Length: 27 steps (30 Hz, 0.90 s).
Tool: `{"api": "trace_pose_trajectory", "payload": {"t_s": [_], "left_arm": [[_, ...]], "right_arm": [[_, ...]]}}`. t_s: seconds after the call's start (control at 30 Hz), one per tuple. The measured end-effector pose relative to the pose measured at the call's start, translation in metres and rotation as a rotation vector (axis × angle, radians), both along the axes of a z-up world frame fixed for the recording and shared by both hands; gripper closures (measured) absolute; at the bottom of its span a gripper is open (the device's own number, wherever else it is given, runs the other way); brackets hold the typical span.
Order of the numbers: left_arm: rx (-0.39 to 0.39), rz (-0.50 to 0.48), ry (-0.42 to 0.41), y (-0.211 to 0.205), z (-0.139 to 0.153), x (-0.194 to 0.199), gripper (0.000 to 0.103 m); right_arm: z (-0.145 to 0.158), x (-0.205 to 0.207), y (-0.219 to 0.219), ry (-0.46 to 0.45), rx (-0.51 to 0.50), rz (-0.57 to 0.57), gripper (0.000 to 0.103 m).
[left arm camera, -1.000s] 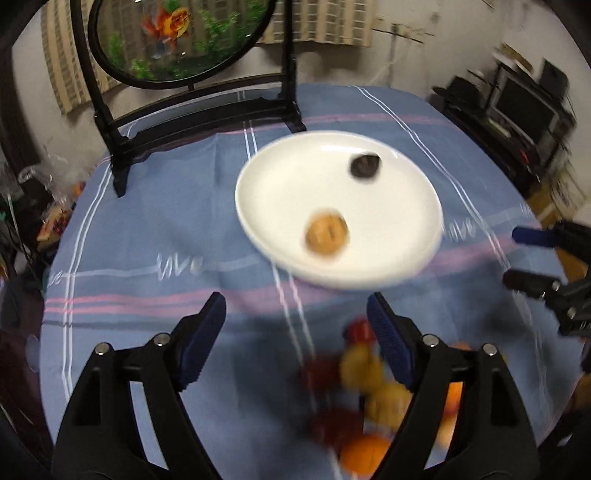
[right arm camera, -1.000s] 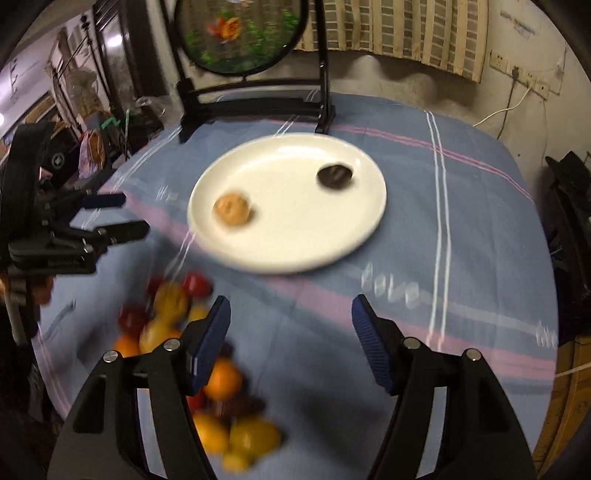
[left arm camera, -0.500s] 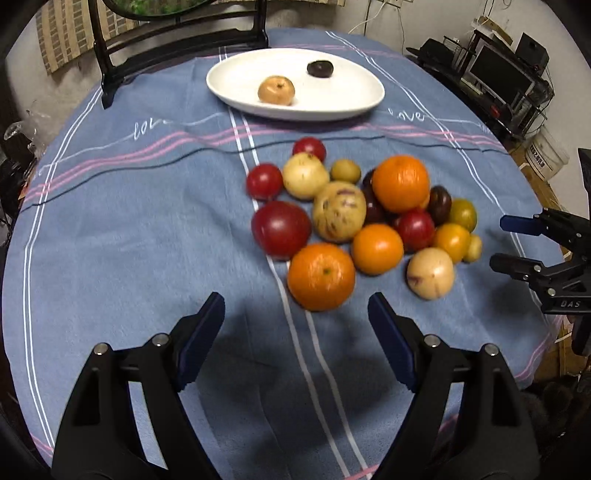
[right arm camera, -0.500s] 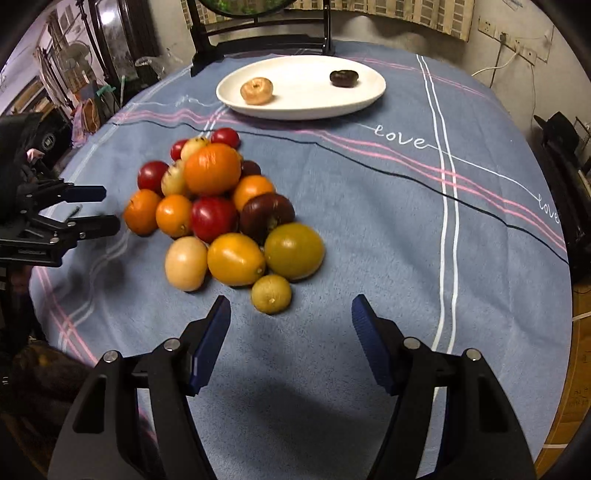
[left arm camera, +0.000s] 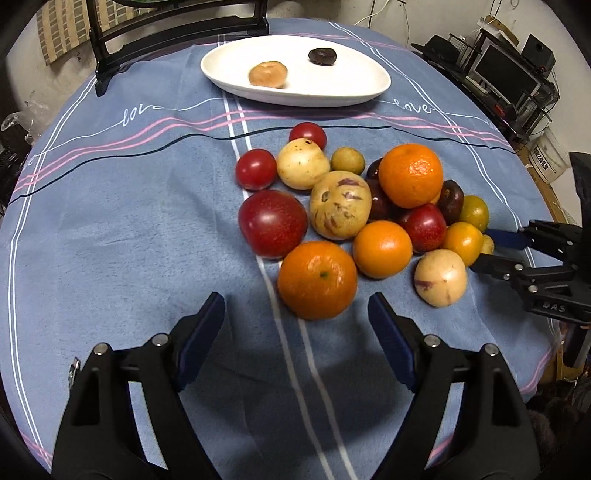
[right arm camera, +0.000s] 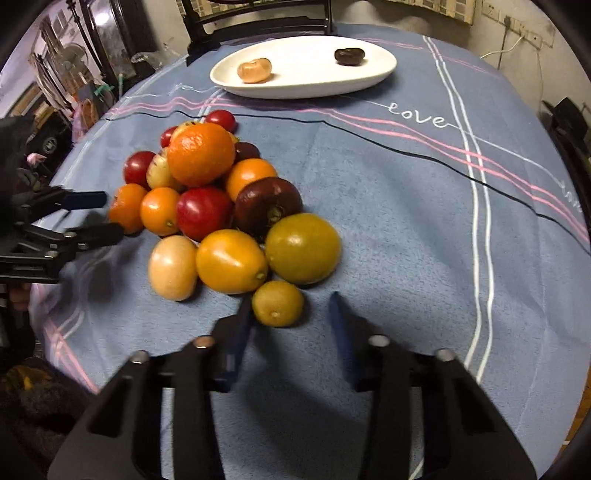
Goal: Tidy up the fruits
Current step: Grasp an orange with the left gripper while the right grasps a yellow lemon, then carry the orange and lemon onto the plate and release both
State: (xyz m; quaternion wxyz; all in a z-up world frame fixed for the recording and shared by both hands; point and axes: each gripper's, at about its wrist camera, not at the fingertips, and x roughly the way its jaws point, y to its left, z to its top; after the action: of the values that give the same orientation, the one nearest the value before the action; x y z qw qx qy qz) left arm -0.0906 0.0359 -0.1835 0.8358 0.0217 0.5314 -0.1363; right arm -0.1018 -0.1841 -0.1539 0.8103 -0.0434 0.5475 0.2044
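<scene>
A pile of several fruits (left arm camera: 340, 216) lies on the blue tablecloth: oranges, red and dark plums, pale speckled fruits, yellow-green ones. My left gripper (left arm camera: 295, 310) is open, its tips just short of a large orange (left arm camera: 317, 278) at the pile's near side. My right gripper (right arm camera: 290, 314) is closing its jaws. A small yellow-green fruit (right arm camera: 277, 302) sits between the tips; the left fingertip (right arm camera: 243, 314) is at its side, while the right tip stands off. Farther back, a white plate (left arm camera: 295, 98) holds a tan fruit (left arm camera: 267, 74) and a dark fruit (left arm camera: 322, 55).
A black stand (left arm camera: 177, 29) rises behind the plate. The round table's edge curves close on both sides. Shelves with electronics (left arm camera: 509, 77) and a white bucket (left arm camera: 550, 155) stand beyond the right edge. Bare cloth (right arm camera: 424, 229) stretches right of the pile.
Both grippers came down and back from over the plate to the fruit pile. The right gripper's jaws have narrowed around the small yellow-green fruit. The left jaws kept their width.
</scene>
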Motion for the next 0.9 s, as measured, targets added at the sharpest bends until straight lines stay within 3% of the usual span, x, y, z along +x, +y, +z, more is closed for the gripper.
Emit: {"api": "trace_pose_trajectory", "payload": {"t_s": [0.03,0.23,0.27,0.3,0.33,0.63,0.9], "left_arm": [[-0.002,0.003,0.000,-0.002,-0.001,0.003,0.022],[-0.019,0.013,0.001,-0.007,-0.003,0.014,0.025],[-0.031,0.009,0.005,-0.006,-0.002,0.015,0.034],[-0.041,0.006,0.011,-0.005,-0.003,0.015,0.055],[-0.066,-0.006,0.026,-0.005,-0.003,0.016,0.058],[-0.078,-0.002,0.016,-0.003,0.007,0.008,0.060],[-0.097,0.014,-0.067,0.008,0.050,0.011,0.060]], "right_arm": [[0.001,0.001,0.000,0.007,0.013,0.000,0.075],[0.004,0.000,-0.004,0.028,0.019,0.005,0.075],[0.005,0.000,-0.005,0.031,0.022,0.003,0.075],[0.005,-0.001,-0.006,0.034,0.026,0.003,0.075],[0.005,-0.001,-0.006,0.033,0.026,0.001,0.075],[0.006,-0.002,-0.016,0.049,0.048,-0.017,0.075],[0.035,0.001,-0.023,0.011,0.107,-0.040,0.075]]}}
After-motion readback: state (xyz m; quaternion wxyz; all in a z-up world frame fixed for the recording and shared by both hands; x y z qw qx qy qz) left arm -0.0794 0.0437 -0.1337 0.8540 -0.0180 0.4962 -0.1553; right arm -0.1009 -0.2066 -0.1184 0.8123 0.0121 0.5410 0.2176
